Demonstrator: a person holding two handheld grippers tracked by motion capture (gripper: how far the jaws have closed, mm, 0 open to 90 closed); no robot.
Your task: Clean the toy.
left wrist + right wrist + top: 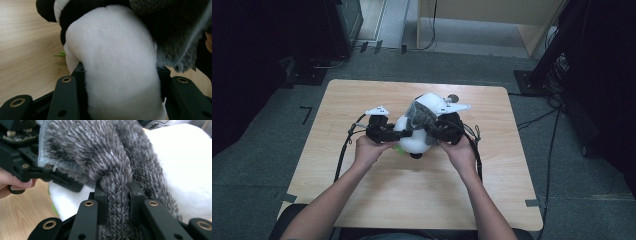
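Observation:
A plush toy (418, 141) with a white body and black parts is held between both hands over the middle of the wooden table (362, 200). A grey fuzzy cloth (420, 114) lies draped over its top. My left gripper (395, 134) comes in from the left and is shut on the white plush body (117, 62), which bulges between its jaws (121, 75). From the right, my right gripper (432, 129) is shut on a fold of the grey cloth (100, 152), pinched tight between its pads (117, 191). White plush (185, 170) shows behind the cloth.
Something small and green (60, 53) lies on the table under the toy. A cable trails from each gripper across the wood. Dark equipment stands on the floor beyond the table's far corners.

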